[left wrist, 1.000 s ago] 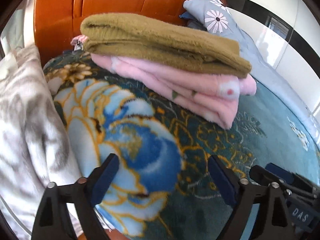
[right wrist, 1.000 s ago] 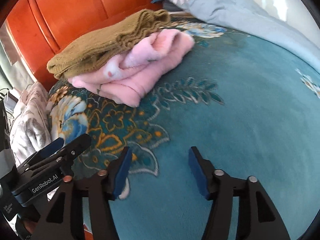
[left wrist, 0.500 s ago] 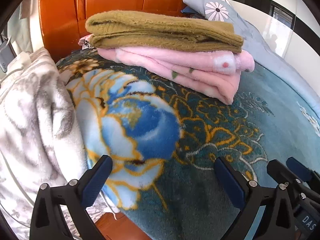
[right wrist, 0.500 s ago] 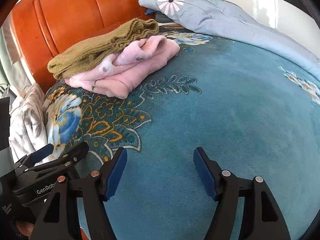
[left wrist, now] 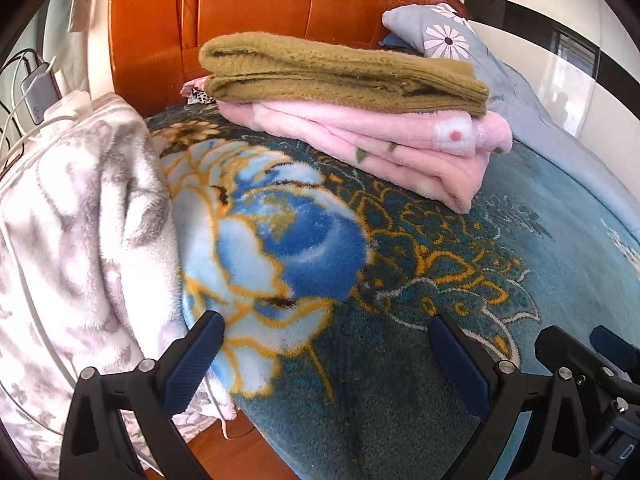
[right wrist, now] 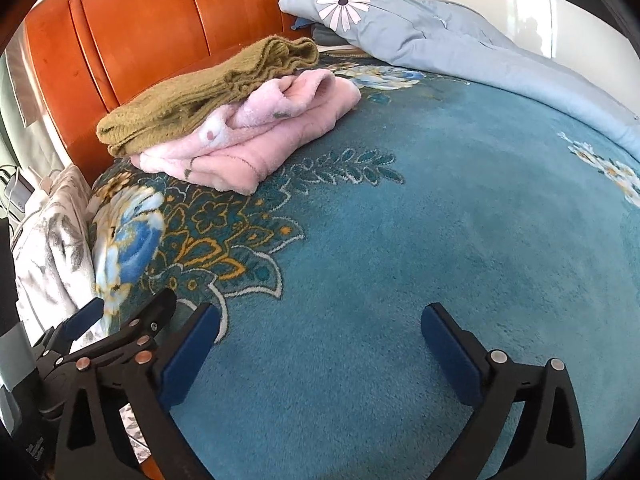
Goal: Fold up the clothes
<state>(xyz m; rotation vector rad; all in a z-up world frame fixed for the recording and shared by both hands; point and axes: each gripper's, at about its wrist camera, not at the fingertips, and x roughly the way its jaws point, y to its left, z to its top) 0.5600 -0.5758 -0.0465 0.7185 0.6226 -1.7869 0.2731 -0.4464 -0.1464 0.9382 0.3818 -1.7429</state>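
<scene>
A folded olive knitted sweater lies on top of a folded pink fleece garment. The stack sits on the teal flowered blanket near the headboard. My left gripper hangs open and wide over the blanket's blue flower, well short of the stack, with nothing between its fingers. My right gripper is over plain teal blanket. Its jaws are opening, and nothing is between them. Each gripper shows at the edge of the other's view.
An orange wooden headboard stands behind the stack. A light-blue daisy quilt lies along the far right. A white-grey fleece hangs at the bed's left edge, with a charger and cables behind it.
Both grippers have drawn back from the stack towards the bed's near edge. The right jaws have spread much wider, the left jaws a little.
</scene>
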